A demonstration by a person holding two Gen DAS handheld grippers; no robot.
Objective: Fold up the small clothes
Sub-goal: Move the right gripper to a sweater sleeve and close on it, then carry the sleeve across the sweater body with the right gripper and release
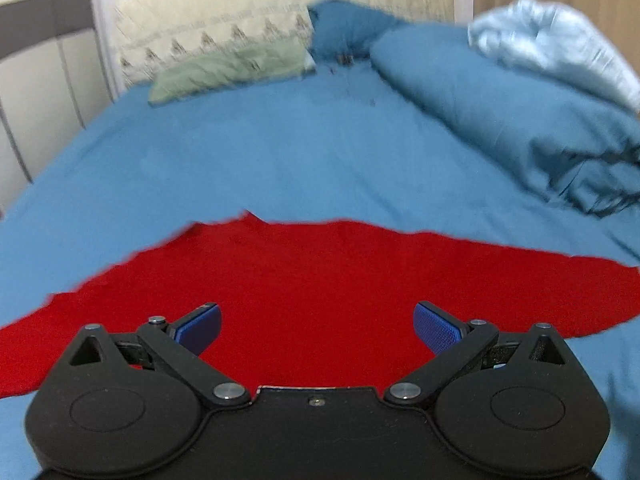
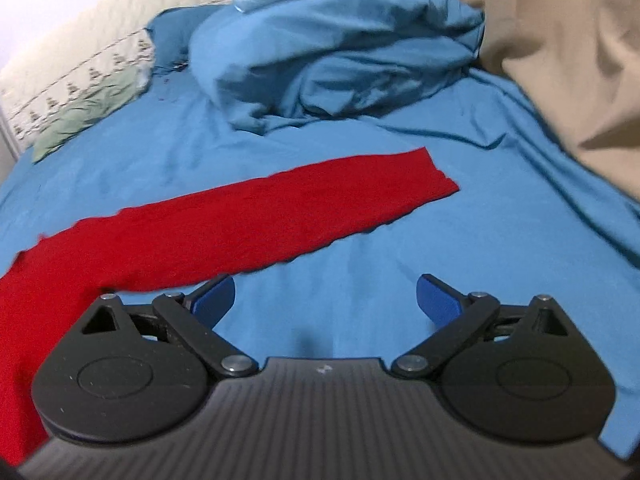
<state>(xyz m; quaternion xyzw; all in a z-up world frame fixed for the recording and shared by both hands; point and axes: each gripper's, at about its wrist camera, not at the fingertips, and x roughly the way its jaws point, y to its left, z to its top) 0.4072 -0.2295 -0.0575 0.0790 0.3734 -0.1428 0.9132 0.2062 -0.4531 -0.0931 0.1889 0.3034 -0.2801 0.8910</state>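
Note:
A red garment (image 1: pixel 320 280) lies flat on the blue bedsheet (image 1: pixel 260 152). In the left wrist view it spreads wide under and ahead of my left gripper (image 1: pixel 318 326), which is open and empty above its middle. In the right wrist view a long red sleeve (image 2: pixel 248 220) runs from the lower left to the centre right. My right gripper (image 2: pixel 325 300) is open and empty over bare sheet (image 2: pixel 500 240), just right of the sleeve; its left fingertip (image 2: pixel 214 298) is at the sleeve's near edge.
A bunched blue duvet (image 2: pixel 340 60) with a pale blue pillow (image 1: pixel 552 44) lies at the far right. A green pillow (image 1: pixel 228 72) and cream headboard (image 1: pixel 280 12) are at the far end. A beige curtain (image 2: pixel 560 60) hangs at the right bedside.

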